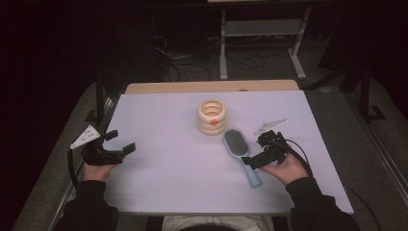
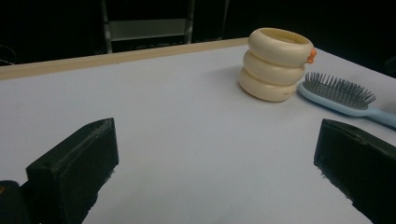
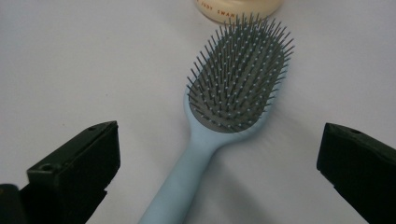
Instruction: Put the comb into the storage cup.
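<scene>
While right gripper hangs jaws wide, empty, blue hairbrush handle sits between them: likely lower, centre, close on handle. Left gripper wide, empty, brush far beyond.

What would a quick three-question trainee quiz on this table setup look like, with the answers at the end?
1. True or false: the right gripper has its fingers closed on the hairbrush.
2. Multiple choice: which way do the hairbrush bristles face? A up, B down against the table, C cannot tell.
3. Fill in: the small spot on the side of the cream ribbed cup is coloured ____.

Key
1. False: both fingers stand wide apart, the handle lying between them untouched.
2. A.
3. Orange.
</scene>
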### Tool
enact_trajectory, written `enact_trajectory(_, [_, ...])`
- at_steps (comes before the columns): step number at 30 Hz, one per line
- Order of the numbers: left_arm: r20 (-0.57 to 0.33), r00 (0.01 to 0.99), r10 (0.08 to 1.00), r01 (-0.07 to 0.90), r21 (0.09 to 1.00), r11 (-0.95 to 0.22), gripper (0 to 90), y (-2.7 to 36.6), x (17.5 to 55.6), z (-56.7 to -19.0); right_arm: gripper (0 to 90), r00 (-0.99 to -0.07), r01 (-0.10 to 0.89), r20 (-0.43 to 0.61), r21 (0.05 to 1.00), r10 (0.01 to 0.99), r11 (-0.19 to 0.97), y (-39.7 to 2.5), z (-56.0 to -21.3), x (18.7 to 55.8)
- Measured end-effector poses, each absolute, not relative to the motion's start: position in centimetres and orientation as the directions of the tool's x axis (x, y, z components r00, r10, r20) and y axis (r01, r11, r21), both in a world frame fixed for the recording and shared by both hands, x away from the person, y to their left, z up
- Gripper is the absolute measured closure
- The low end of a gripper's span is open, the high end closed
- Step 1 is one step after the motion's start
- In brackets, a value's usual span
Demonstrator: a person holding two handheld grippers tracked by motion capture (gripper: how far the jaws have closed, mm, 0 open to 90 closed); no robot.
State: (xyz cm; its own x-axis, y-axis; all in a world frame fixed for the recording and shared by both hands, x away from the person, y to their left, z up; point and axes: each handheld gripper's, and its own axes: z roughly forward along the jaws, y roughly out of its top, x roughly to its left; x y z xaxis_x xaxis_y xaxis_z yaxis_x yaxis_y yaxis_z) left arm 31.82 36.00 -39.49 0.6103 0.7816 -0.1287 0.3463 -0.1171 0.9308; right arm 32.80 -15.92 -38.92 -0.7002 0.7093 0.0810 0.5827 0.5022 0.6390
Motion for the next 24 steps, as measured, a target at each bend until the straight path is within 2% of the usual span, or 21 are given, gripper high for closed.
enact_trajectory(24, [-0.126,0.609,0.783,0.353,0.927,-0.125,0.0,36.0,31.9,-39.5,0.0,-0.659,0.664,0.088,0.534,0.747,0.523,-14.3,-41.0,33.8])
